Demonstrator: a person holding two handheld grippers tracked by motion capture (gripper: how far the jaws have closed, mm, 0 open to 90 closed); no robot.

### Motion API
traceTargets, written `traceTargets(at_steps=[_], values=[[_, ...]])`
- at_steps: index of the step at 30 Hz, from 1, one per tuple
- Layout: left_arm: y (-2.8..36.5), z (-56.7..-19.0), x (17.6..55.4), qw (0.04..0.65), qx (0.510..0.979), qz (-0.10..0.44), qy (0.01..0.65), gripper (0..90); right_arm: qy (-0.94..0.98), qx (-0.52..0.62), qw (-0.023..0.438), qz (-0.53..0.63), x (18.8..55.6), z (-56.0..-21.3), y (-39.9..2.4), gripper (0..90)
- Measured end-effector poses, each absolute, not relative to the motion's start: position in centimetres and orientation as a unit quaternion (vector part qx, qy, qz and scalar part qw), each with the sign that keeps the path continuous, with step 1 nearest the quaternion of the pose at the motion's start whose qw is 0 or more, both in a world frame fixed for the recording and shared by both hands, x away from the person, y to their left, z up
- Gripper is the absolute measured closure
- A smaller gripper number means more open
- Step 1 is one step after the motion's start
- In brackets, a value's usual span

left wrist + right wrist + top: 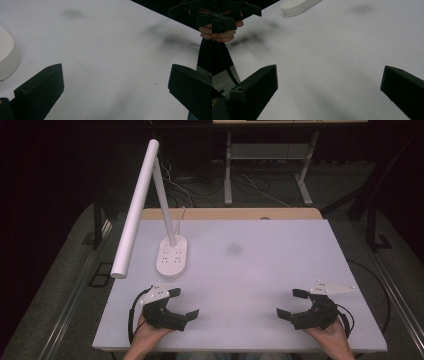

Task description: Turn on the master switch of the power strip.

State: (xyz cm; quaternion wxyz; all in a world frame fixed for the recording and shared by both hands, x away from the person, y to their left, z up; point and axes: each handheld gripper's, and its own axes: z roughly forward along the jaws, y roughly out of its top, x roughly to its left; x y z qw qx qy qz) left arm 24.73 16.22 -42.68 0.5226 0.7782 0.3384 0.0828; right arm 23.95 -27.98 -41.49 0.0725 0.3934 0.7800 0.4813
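1. Worktop point(260, 270) is a white board; a white desk lamp point(172, 255) stands on its far-left part, with the oval base flat on the surface, the stem leaning up and away, and the long tube head angled down past the left edge.
2. We hold the left tongs point(183, 303) at the near-left of the worktop, just in front of the lamp base, near it but not touching. Jaws are spread wide with nothing between them.
3. In the left gripper view, the left tongs point(115, 82) show bare white surface between both black jaws; the lamp base point(7, 60) sits at the left edge of that view, apart from the jaw.
4. We hold the right tongs point(291, 303) at the near-right of the worktop, well apart from the lamp. Jaws are spread wide here too, with nothing pinched.
5. In the right gripper view, the right tongs point(329, 82) frame only plain worktop between the jaws; the lamp base point(298, 6) lies far off at the top, and our left hand point(227, 30) with its gripper shows at upper left.
6. Both tongs point roughly toward each other and the middle of the board, with a wide stretch of bare surface between them.
7. A faint grey smudge point(233, 249) marks the worktop centre, to the right of the lamp base.
8. A pale wooden strip point(230, 214) runs along the far edge behind the white board.
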Motion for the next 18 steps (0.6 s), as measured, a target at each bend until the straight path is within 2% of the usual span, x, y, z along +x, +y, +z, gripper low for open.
traceTargets(at_steps=[18], values=[[16.06, -42.64, 24.62, 0.516, 0.788, 0.065, 0.330, 0.0, 0.784, 0.393, 0.069, 0.475, 23.82, -41.44, -28.08, 0.5]])
